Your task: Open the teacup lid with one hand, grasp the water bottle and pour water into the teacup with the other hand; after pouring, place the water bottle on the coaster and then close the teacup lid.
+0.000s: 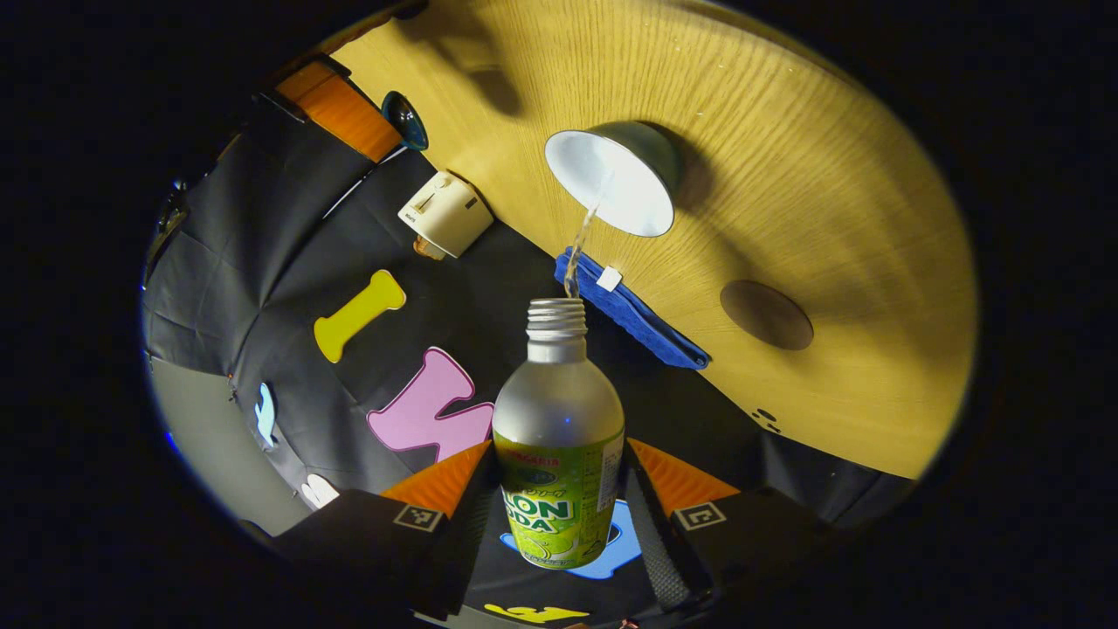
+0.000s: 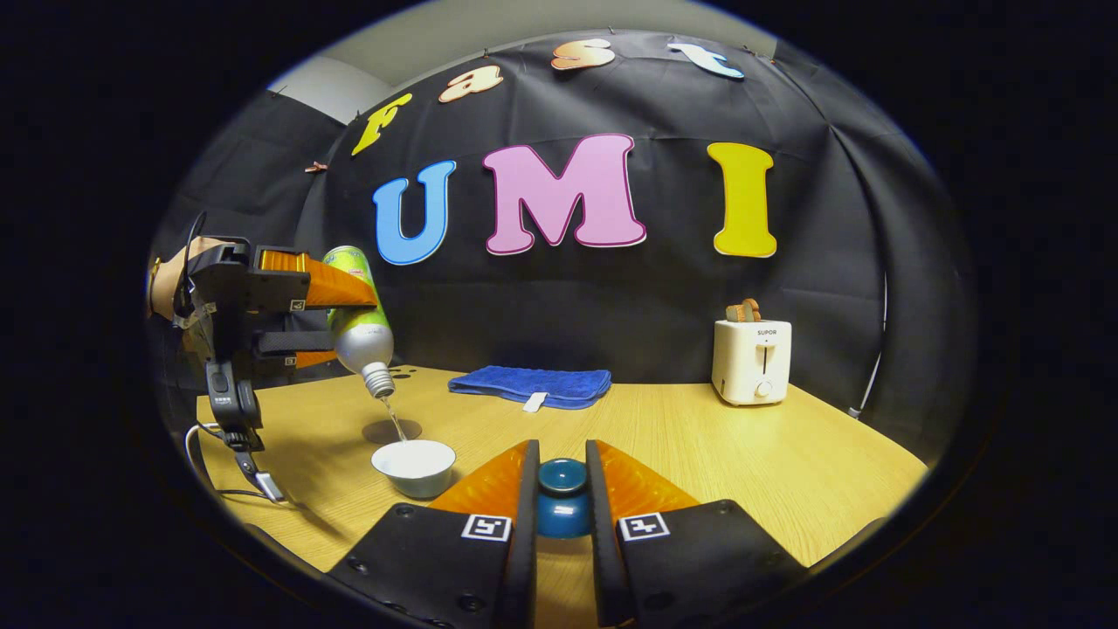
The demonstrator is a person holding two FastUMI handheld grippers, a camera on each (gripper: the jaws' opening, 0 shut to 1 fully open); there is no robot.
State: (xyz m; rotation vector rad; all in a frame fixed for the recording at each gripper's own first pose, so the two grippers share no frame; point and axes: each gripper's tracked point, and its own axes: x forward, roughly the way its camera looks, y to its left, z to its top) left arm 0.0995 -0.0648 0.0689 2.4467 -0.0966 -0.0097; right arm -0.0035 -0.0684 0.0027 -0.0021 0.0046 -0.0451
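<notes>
Item: pouring step, in progress. The left gripper (image 1: 559, 524) is holding the water bottle (image 1: 559, 437), its fingers pressing on the labelled lower body from both sides, and is tipping it neck-down so a thin stream of water (image 1: 581, 240) is falling into the open teacup (image 1: 611, 183). In the right gripper view the teacup (image 2: 414, 465) is standing on the tabletop (image 2: 699, 445) at near left, with the round dark coaster (image 2: 392, 430) lying just behind it. The right gripper (image 2: 562, 498) is holding the blue teacup lid (image 2: 562, 494), its fingers narrowed on either side of it, low over the near tabletop. A blue cloth (image 2: 533, 384) is lying at the far edge; a toaster (image 2: 751, 360) is standing far right. Risks, as judged: the stream is narrow and landing near the cup's rim, so a small wobble could be sending water onto the tabletop; steeper tipping could be overfilling the shallow cup; the smooth bottle could be slipping.
</notes>
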